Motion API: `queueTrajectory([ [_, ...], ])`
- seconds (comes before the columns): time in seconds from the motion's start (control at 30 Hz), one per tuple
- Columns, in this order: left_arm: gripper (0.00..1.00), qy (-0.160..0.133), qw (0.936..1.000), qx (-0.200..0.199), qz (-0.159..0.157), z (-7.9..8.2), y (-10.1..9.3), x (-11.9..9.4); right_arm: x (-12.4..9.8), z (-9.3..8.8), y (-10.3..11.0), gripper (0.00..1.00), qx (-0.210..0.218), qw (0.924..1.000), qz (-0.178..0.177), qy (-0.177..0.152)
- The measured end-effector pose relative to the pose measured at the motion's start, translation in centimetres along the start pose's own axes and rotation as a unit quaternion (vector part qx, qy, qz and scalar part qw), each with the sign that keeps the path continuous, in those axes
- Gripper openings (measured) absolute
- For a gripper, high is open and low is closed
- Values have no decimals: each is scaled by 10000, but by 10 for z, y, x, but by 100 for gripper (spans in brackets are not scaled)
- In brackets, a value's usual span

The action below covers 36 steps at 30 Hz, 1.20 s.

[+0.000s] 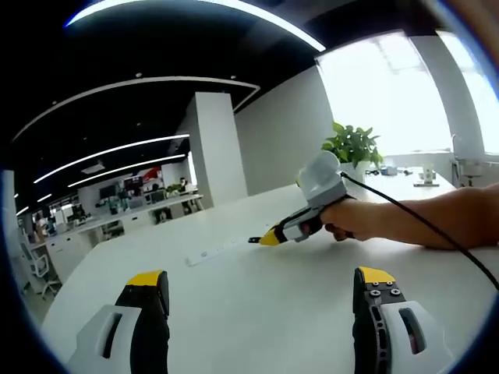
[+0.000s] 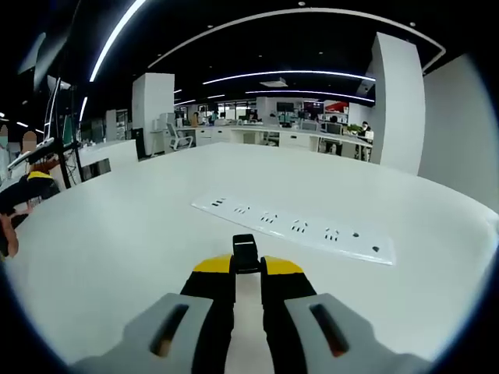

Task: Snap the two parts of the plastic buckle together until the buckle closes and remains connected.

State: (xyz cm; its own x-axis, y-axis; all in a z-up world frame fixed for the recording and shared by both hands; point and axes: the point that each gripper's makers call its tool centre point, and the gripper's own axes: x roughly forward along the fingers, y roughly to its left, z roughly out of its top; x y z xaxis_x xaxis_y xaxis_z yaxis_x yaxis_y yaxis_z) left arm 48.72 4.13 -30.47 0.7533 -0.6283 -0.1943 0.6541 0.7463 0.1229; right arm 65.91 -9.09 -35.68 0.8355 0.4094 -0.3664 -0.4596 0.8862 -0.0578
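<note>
The right tongs clench a black buckle part over the white counter, near a power strip. The left tongs are released.

This is an open-plan office. Rows of desks with monitors and office chairs fill the background, with people seated at them. Long strip lights curve across a dark ceiling, white square pillars rise between work areas, and a potted plant stands by bright windows.

Power strip on table
</note>
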Motion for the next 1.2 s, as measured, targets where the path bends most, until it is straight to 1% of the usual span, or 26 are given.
queueTrajectory([
  [0.17,100,14,10000,33,-13,0,0,1,11,3,-6,10,28,10000,-1,28],
  [0.33,100,21,10000,43,-12,0,5,2,10,-3,-2,10,-5,9999,39,136],
  [0.5,100,45,10000,61,-33,-1,9,5,10,-6,1,10,13,9997,84,210],
  [0.7,100,60,10000,42,4,-3,15,6,10,-10,2,10,-17,9996,52,268],
  [0.83,100,66,10000,56,-13,-3,12,5,11,-11,2,10,-85,9994,-13,321],
  [1.2,100,133,9999,37,-3,-9,11,4,13,-12,3,10,-110,9993,0,365],
])
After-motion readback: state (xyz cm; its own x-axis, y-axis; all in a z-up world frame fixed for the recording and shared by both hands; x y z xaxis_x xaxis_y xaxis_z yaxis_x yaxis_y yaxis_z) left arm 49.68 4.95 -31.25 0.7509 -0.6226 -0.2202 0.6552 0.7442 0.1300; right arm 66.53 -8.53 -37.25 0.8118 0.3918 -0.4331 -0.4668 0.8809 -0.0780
